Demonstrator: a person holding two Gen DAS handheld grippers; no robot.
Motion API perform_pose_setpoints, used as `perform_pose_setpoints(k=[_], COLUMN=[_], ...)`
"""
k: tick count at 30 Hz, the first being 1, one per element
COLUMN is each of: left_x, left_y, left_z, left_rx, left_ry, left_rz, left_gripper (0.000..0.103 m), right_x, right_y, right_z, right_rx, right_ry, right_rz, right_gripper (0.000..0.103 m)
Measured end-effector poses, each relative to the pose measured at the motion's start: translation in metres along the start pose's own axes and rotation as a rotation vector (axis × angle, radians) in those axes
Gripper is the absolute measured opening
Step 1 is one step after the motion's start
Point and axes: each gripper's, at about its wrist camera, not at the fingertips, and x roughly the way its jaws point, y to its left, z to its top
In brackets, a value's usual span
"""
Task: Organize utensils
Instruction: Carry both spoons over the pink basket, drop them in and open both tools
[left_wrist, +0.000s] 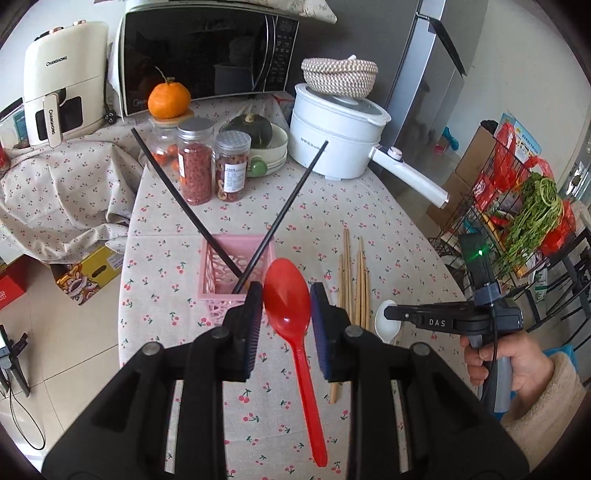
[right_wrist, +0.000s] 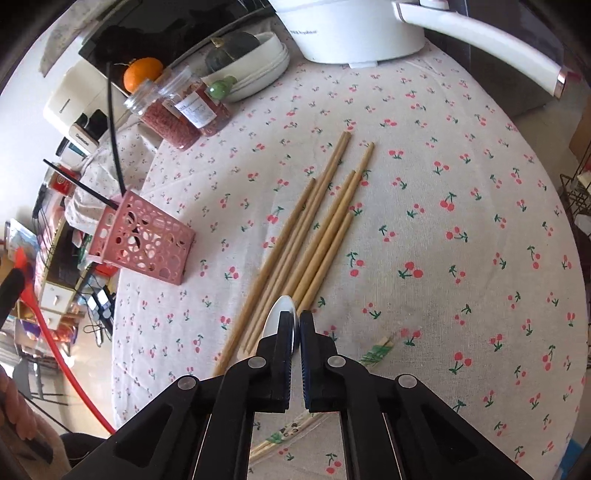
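I noted the pink basket (left_wrist: 236, 273) upright on the cherry-print tablecloth (right_wrist: 443, 229), holding two crossed black chopsticks (left_wrist: 288, 206). Wooden chopsticks (right_wrist: 314, 236) lay roughly parallel beside it, long axes pointing away from me. My left gripper (left_wrist: 286, 299) stood wide around the red spoon (left_wrist: 291, 314), bowl pointing forward; whether it gripped, I could not tell. My right gripper (right_wrist: 295, 325) was clamped on the white spoon (right_wrist: 279, 314).

A table covered by a white cloth printed with small red cherries (right_wrist: 461, 206). Resting directly on it: a pink perforated basket (left_wrist: 221, 275), a loose bunch of wooden chopsticks (right_wrist: 314, 236), two clear jars of dried red food (left_wrist: 195, 162) (standing side by side), a white electric pot (left_wrist: 336, 136), and a white dish holding a dark green squash (left_wrist: 275, 149).
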Motion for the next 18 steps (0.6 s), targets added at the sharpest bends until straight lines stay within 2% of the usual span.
perform_pose_setpoints(k=[7,12,18], left_x=[-0.042,-0.044,-0.021], left_y=[0.024,0.033,0.041], left_z=[0.021,0.022,0.023], left_rx=[-0.083,-0.118,-0.157], left_ry=[-0.298,-0.506,-0.612], left_rz=[0.069,0.162,0.284], left_gripper=[0.028,0.028,0.028], right_x=[-0.056,-0.074,-0.076], right_y=[0.031,0.043,0.055], right_z=[-0.001,0.000,0.000], right_rx=[-0.058,-0.055,-0.085], right_ry=[-0.208,-0.300,-0.341], right_rz=[-0.029,-0.033,-0.064], right_gripper=[0.004,0.004,0.004])
